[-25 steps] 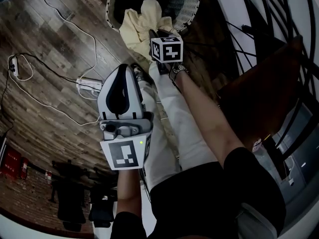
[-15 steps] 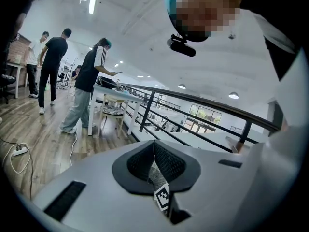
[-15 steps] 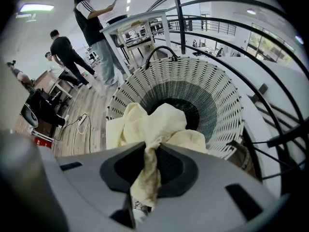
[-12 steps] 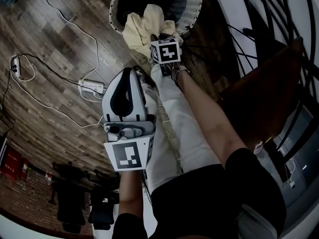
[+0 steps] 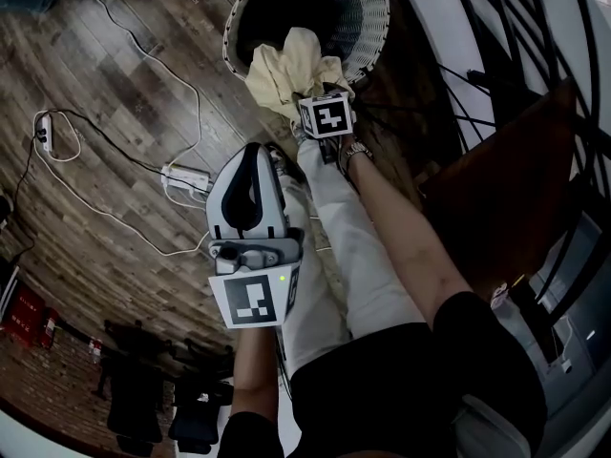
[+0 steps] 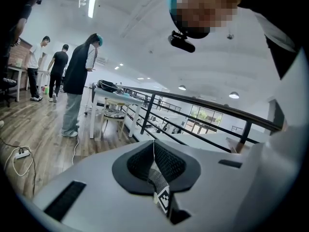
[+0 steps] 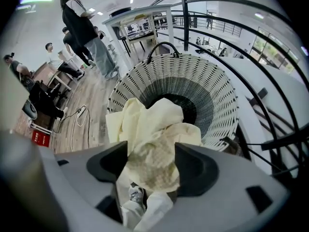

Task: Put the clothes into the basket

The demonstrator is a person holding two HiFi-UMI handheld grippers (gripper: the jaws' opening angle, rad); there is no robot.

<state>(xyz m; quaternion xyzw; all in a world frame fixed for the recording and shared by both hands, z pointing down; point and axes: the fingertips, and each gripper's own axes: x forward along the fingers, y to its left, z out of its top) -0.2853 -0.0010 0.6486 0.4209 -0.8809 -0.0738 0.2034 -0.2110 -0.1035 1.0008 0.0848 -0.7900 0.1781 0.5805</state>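
Note:
A pale yellow garment point(image 5: 286, 70) hangs bunched over the near rim of the white wicker basket point(image 5: 374, 27), partly inside it. My right gripper point(image 5: 310, 103) points steeply down at it. In the right gripper view the garment point(image 7: 154, 144) lies between the jaws, which have just been opening and now stand wide apart, above the basket point(image 7: 212, 81). My left gripper point(image 5: 256, 153) is held back over the person's white trouser leg, away from the basket. Its jaws are shut with nothing between them point(image 6: 153, 153).
A power strip point(image 5: 188, 175) and cables lie on the wooden floor to the left. A black metal railing point(image 5: 516, 55) and a brown chair point(image 5: 516, 189) stand to the right of the basket. People point(image 6: 77, 81) stand far off by a table.
The right gripper and the garment have edged closer to the basket's rim. The left gripper has stayed where it was.

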